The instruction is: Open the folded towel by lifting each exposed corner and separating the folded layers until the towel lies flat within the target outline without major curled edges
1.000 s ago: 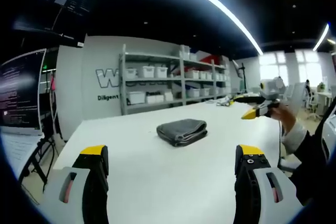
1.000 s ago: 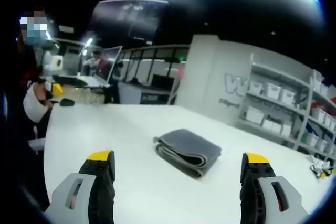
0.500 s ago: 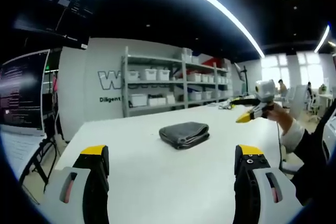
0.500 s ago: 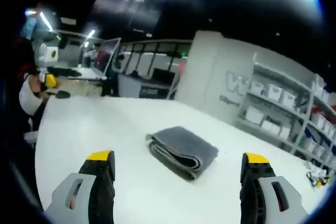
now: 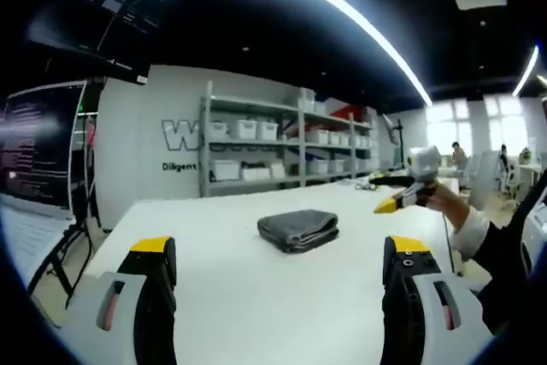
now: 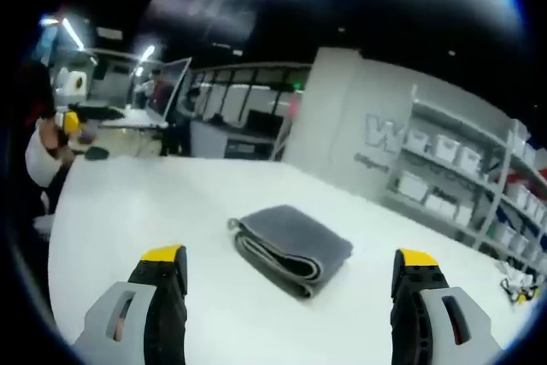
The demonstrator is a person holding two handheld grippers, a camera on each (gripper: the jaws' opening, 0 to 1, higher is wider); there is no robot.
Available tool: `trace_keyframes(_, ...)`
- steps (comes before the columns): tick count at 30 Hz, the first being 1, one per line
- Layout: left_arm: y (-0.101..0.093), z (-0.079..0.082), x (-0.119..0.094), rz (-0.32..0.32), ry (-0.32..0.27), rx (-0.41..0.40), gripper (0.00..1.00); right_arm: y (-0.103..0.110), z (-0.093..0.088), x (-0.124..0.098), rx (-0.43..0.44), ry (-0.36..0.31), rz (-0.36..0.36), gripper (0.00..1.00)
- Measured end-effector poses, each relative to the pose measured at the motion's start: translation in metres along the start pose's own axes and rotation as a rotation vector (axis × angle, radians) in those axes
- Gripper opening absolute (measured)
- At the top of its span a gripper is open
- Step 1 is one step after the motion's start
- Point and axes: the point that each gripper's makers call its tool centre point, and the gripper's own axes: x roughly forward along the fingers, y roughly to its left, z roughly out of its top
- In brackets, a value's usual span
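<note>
A folded grey towel (image 5: pixel 298 229) lies on the white table (image 5: pixel 239 271), its stacked layers showing along the near edge. My left gripper (image 5: pixel 280 250) is open, well short of the towel, nothing between its jaws. In the right gripper view the same towel (image 6: pixel 291 248) sits ahead and between the jaws; my right gripper (image 6: pixel 291 262) is open and apart from it. The right gripper (image 5: pixel 402 196) also appears in the left gripper view at the right, held up by a hand over the table.
Metal shelves (image 5: pixel 282 143) with white bins stand behind the table against a grey wall. Dark monitors (image 5: pixel 38 151) are at the left. A person's sleeve (image 5: pixel 504 254) is at the right edge. In the right gripper view a glass-walled office (image 6: pixel 222 117) lies behind.
Both views have shifted slightly. The right gripper has moved a little left toward the towel in the left gripper view. The towel itself lies as before.
</note>
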Motion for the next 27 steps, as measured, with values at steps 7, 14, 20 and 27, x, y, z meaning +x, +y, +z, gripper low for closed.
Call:
trace_keyframes(7,0.003,-0.001,0.0,0.012,0.004,-0.011,1.0,-0.006,0.003,0.007,0.02,-0.007,-0.001,0.99)
trace_keyframes(14,0.0,-0.005,0.002,0.007,0.02,-0.006,1.0,-0.01,0.008,0.015,0.084,-0.038,0.025,1.0)
trace_keyframes(20,0.0,-0.002,0.003,0.022,0.008,-0.011,1.0,-0.013,0.005,0.022,0.086,-0.034,0.027,1.0)
trace_keyframes(27,0.002,-0.001,0.005,0.032,0.005,-0.007,1.0,-0.015,-0.001,0.031,0.086,-0.013,0.024,1.0)
